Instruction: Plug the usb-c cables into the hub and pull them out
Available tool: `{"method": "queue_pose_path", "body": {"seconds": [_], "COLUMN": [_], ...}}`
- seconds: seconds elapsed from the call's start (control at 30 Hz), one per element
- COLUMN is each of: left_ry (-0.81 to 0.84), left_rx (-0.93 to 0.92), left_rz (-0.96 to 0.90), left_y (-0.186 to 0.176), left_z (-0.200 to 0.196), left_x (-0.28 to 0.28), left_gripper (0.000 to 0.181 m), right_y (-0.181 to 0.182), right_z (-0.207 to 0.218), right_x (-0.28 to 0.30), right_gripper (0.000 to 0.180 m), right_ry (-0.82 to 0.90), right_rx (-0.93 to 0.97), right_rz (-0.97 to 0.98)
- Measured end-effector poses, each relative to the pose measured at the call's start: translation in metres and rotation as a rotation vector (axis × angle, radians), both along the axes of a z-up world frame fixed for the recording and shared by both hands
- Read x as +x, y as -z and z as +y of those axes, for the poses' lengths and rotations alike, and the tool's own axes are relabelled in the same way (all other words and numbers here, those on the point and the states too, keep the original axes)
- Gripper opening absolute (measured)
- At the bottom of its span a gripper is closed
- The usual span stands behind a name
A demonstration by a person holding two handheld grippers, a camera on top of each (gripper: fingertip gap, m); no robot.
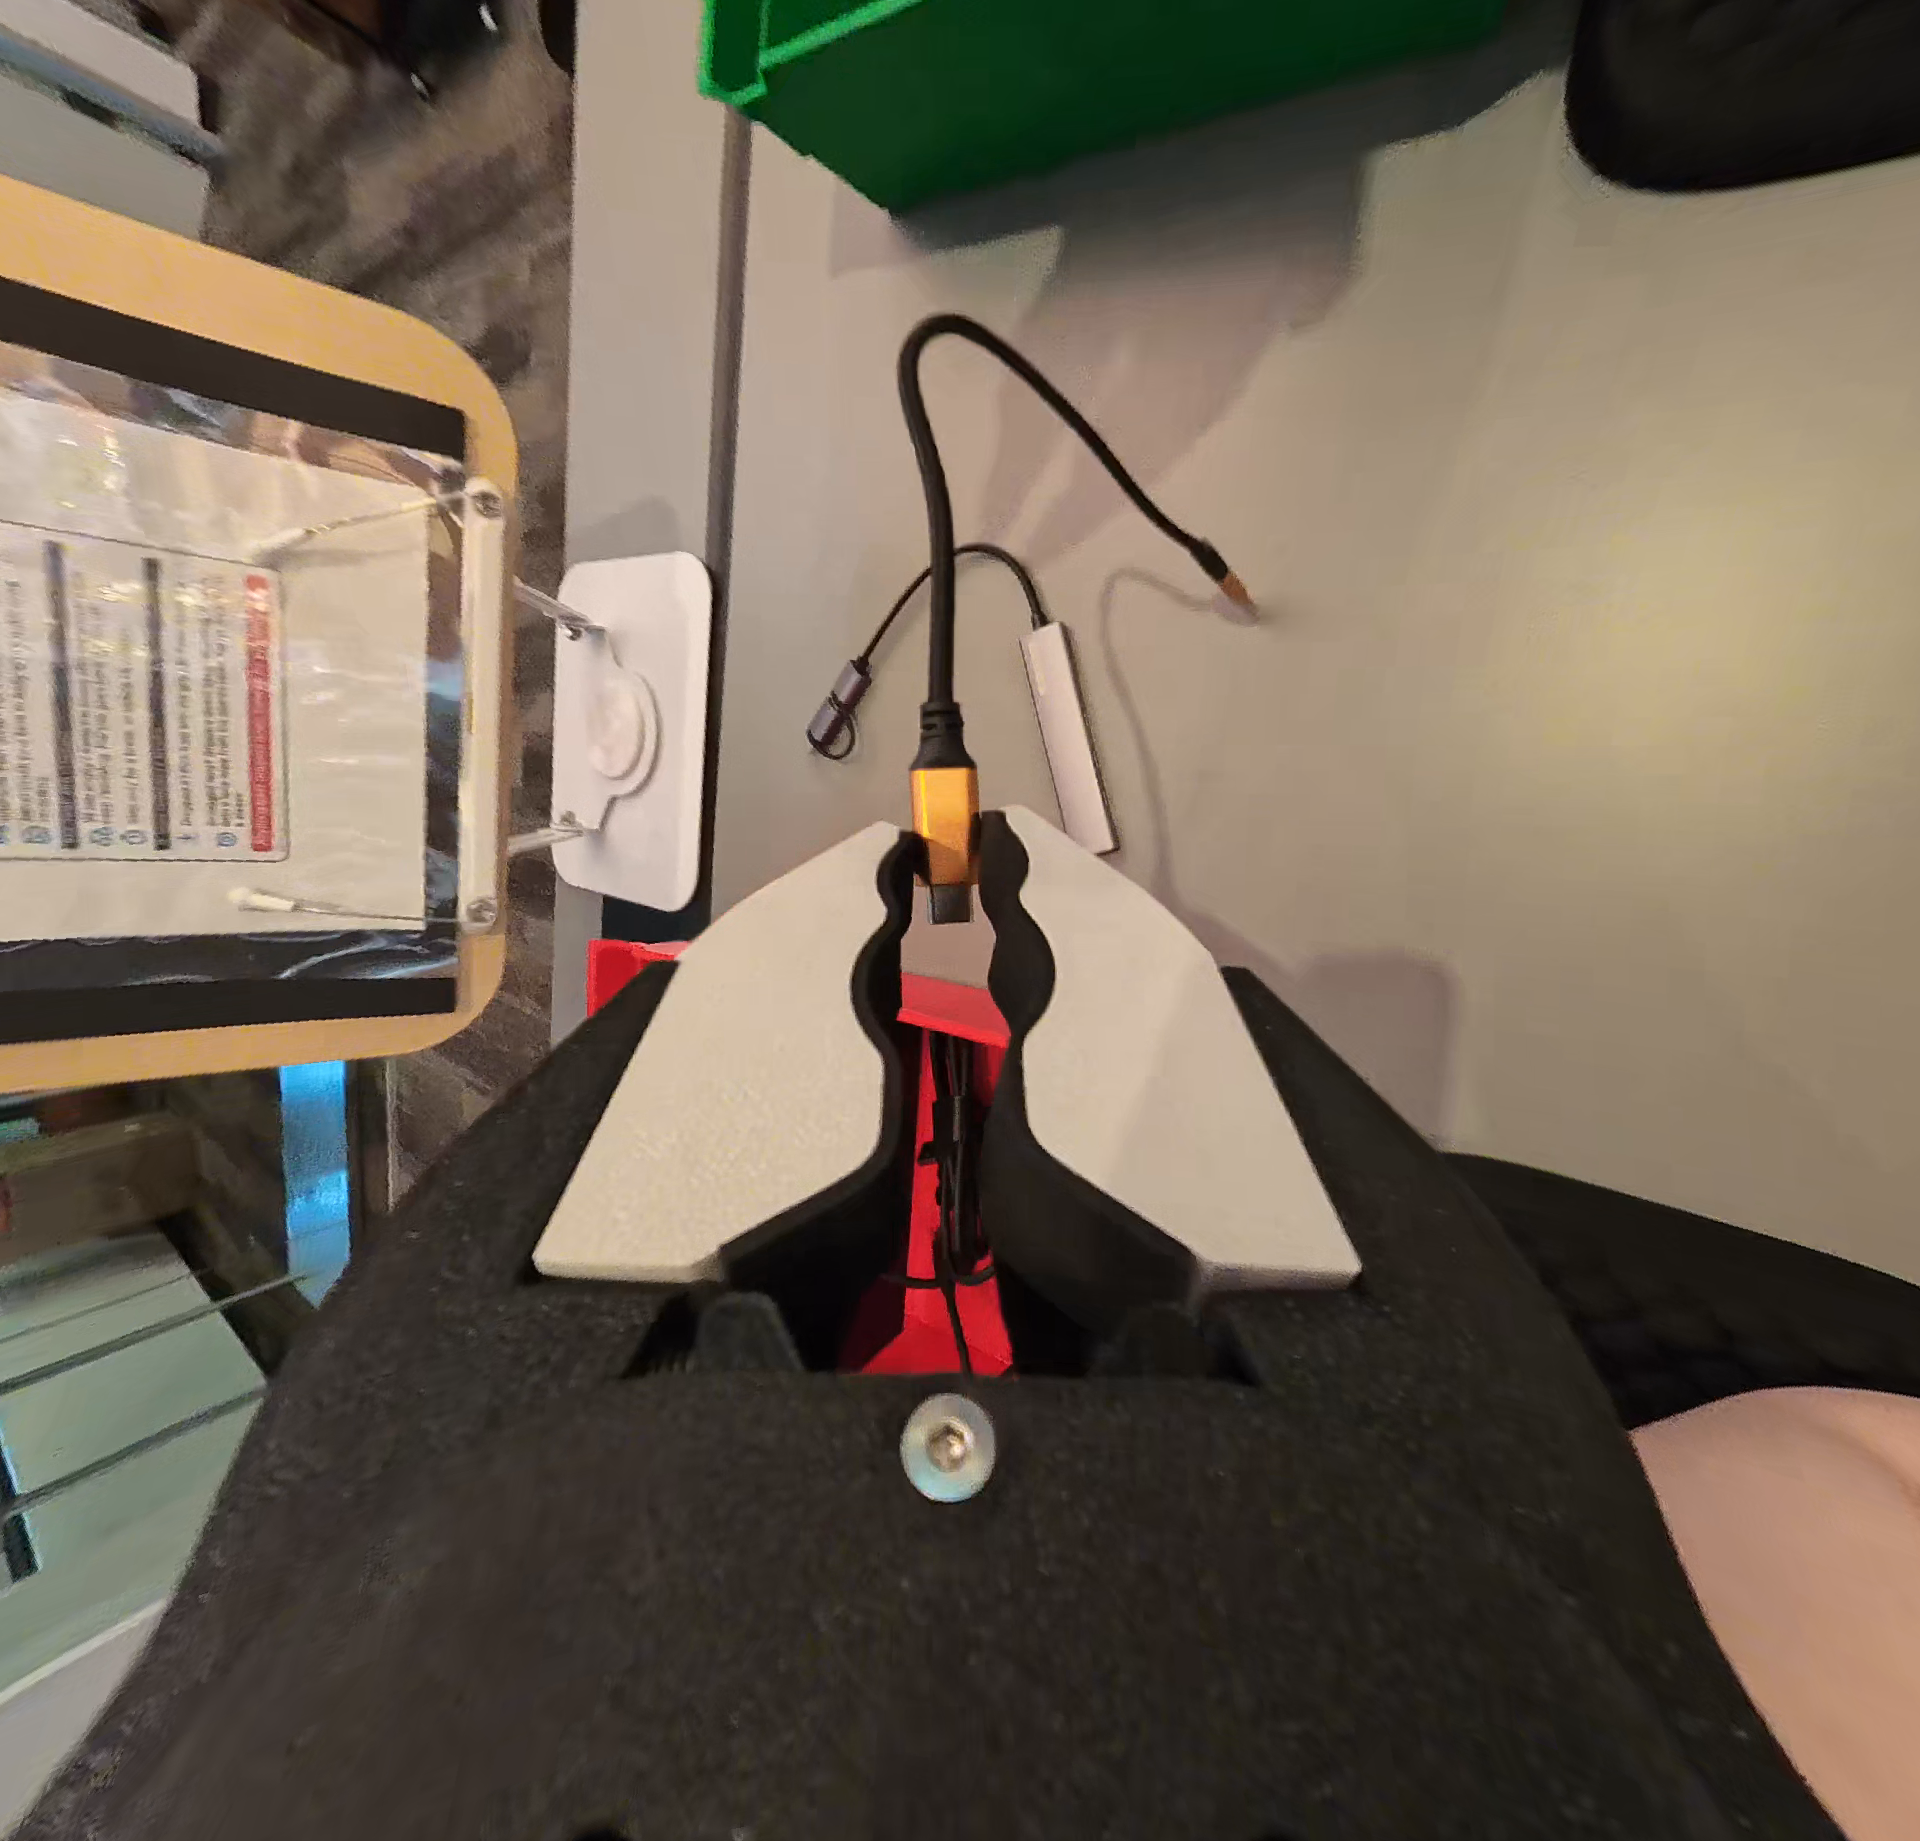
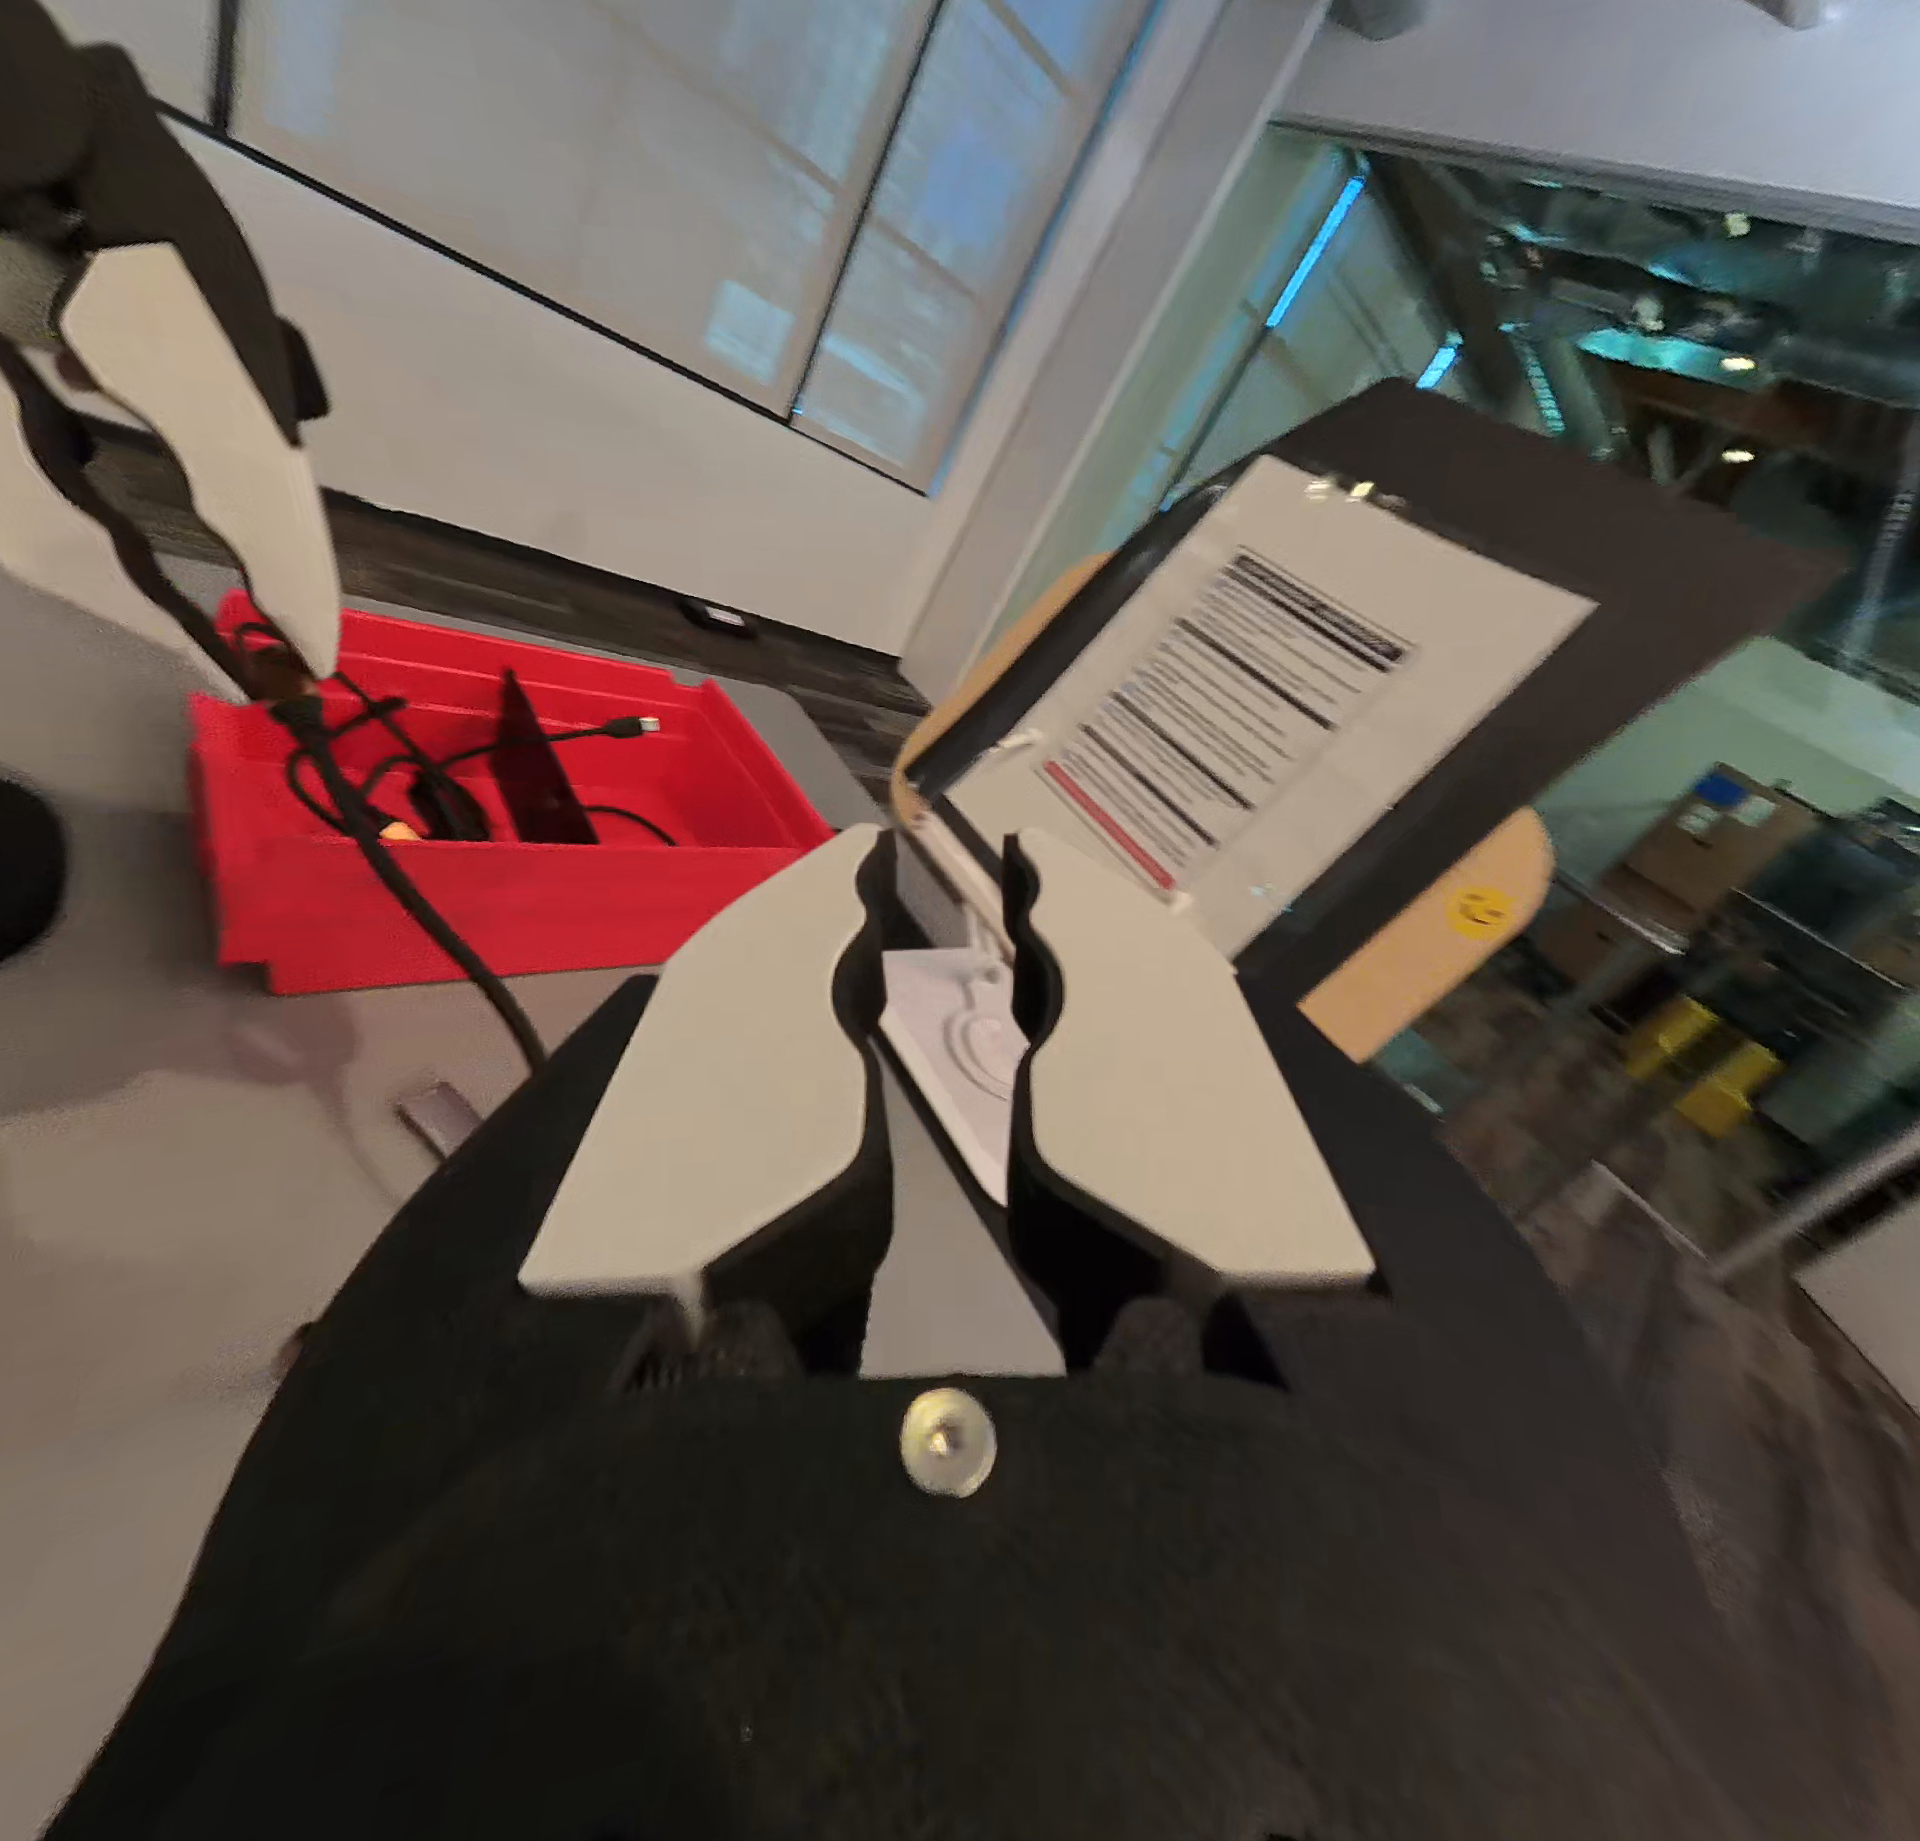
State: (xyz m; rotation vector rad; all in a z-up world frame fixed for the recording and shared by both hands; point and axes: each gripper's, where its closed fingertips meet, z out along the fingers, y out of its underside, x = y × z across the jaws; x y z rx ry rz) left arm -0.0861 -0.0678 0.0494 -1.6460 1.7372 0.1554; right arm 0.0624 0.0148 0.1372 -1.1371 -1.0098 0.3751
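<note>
Two views, taken in turn. From the left wrist, the left gripper [image 1: 945, 841] has its jaws closed on the orange shell of a usb-c cable plug [image 1: 943, 823]. The metal tip points back toward the camera, and the plug's long axis runs along the fingers. Its black cord [image 1: 940, 503] arcs over the grey table [image 1: 1507, 752] to a second orange plug [image 1: 1231, 586] lying there. The slim silver hub [image 1: 1070, 742] lies just beside the fingertips, its long axis running roughly away from the camera. The shell looks rigid and light and is the right place to hold; the cord is soft and will trail.

From the right wrist, the right gripper [image 2: 943, 846] is parted and empty above the table. The left gripper [image 2: 296, 664] hangs over a red bin [image 2: 520, 898] of spare cables.
</note>
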Motion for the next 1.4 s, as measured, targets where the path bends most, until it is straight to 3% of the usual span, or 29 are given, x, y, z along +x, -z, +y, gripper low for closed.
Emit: {"method": "queue_pose_path", "body": {"seconds": [0.03, 0.23, 0.37, 0.7, 0.77, 0.97, 1.03, 1.13, 1.23, 1.33, 1.4], "left_ry": [0.013, 0.079, 0.054, -0.002, -0.004, 0.021, 0.019, 0.014, -0.068, -0.111, -0.087], "left_rx": [0.011, 0.050, 0.043, 0.059, 0.060, 0.046, 0.054, 0.145, 0.202, 0.065, -0.078], "left_rz": [-0.019, -0.055, -0.073, -0.100, -0.100, -0.114, -0.114, -0.181, -0.328, -0.551, -0.750], "left_y": [-0.005, -0.017, -0.019, -0.024, -0.024, -0.025, -0.025, -0.034, -0.055, -0.069, -0.082], "left_z": [-0.003, -0.018, -0.013, -0.001, 0.000, -0.003, -0.002, 0.010, 0.027, 0.034, 0.036], "left_x": [-0.001, -0.003, -0.008, -0.018, -0.018, -0.014, -0.013, -0.011, -0.017, -0.015, -0.005], "left_gripper": [0.012, 0.011, 0.012, 0.011, 0.011, 0.012, 0.012, 0.016, 0.023, 0.026, 0.043], "right_y": [0.005, 0.034, 0.039, 0.057, 0.060, 0.068, 0.071, 0.064, 0.046, 0.023, 0.010], "right_z": [0.000, -0.013, -0.062, -0.074, -0.075, -0.069, -0.068, -0.058, -0.043, -0.034, -0.035], "right_x": [-0.010, -0.070, -0.099, -0.145, -0.148, -0.151, -0.151, -0.146, -0.131, -0.114, -0.108], "right_gripper": [0.020, 0.020, 0.028, 0.026, 0.016, 0.019, 0.005, 0.005, 0.005, 0.005, 0.005], "right_ry": [-0.036, -0.281, -0.516, -0.547, -0.555, -0.529, -0.528, -0.451, -0.266, -0.080, 0.011], "right_rx": [-0.022, -0.179, -0.135, -0.138, -0.150, -0.161, -0.150, -0.109, 0.042, 0.216, 0.312], "right_rz": [0.000, -0.007, -0.089, -0.134, -0.142, -0.164, -0.179, -0.179, -0.185, -0.193, -0.193]}}
